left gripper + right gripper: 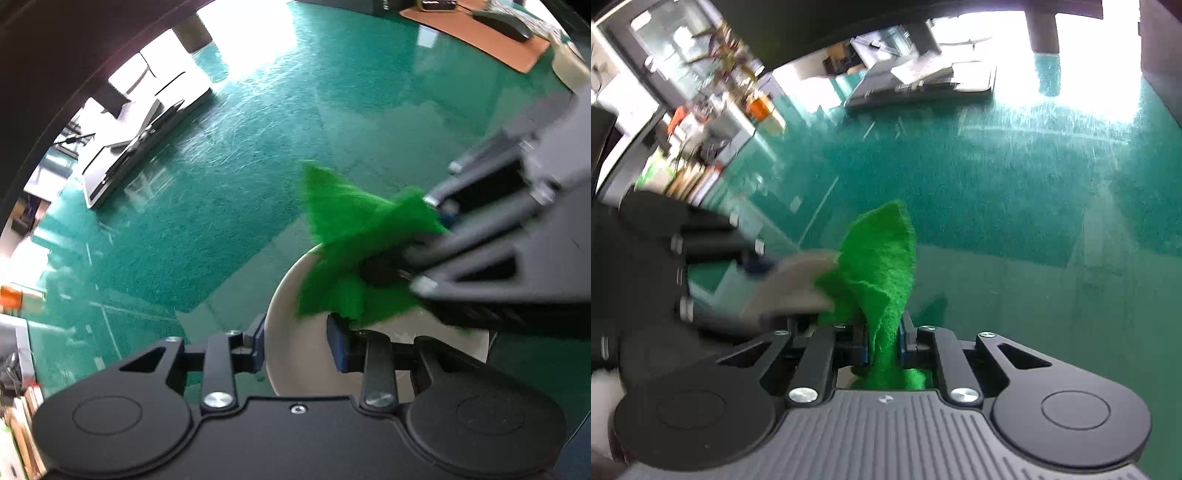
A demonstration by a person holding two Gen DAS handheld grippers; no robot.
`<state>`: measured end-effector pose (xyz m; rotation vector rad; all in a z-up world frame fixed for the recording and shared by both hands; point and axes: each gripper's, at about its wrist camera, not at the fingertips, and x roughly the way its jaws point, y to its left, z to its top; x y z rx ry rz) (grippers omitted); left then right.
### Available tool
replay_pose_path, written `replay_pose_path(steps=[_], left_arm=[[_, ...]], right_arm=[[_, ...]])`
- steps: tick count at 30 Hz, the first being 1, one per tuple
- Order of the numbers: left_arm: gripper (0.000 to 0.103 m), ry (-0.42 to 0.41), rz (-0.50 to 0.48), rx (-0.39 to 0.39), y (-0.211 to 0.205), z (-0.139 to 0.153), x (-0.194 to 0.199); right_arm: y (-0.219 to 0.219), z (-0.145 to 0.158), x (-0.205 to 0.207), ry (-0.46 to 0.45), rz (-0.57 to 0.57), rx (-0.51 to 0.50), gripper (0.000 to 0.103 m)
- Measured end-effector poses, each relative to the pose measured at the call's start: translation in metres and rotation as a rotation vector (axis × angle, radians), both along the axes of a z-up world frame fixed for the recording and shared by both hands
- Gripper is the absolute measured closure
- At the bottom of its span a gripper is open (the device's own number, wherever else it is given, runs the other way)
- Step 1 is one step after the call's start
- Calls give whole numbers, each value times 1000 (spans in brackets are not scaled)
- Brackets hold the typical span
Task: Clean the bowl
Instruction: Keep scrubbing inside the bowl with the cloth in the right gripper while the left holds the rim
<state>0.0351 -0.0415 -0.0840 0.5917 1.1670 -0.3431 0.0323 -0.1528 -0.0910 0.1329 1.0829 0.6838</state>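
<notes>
Left gripper [297, 349] clamps the rim of a pale grey bowl [295, 325]: one blue pad outside the wall, the other inside. Bowl sits at the near edge of the left wrist view, just ahead of the fingers, tilted with its opening facing right, held above the green tabletop [258, 147].

Right gripper [882, 347] pinches a bright green scouring cloth [882, 258] between its blue pads; the cloth rises from the jaws and flops forward. In the left wrist view the right gripper enters from the right, motion-blurred, and presses the cloth against the far upper rim and inner face of the bowl.

From the right wrist view the bowl lies just left of the cloth, touching it, blurred.

Far across the tabletop: a silver laptop stand [140, 136] at left, a brown desk mat [476, 33] with a black mouse [502, 22] at far right.
</notes>
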Motion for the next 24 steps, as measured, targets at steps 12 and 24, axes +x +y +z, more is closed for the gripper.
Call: replay_pose_path(steps=[12,24], left_arm=[[34,52,242,-165,32,22,14],[80,131,308,-235,37,5,-14]], right_arm=[[-20,-6,-12,72,-64,76,79],[-25,-14,-11,112,-114,105,76]])
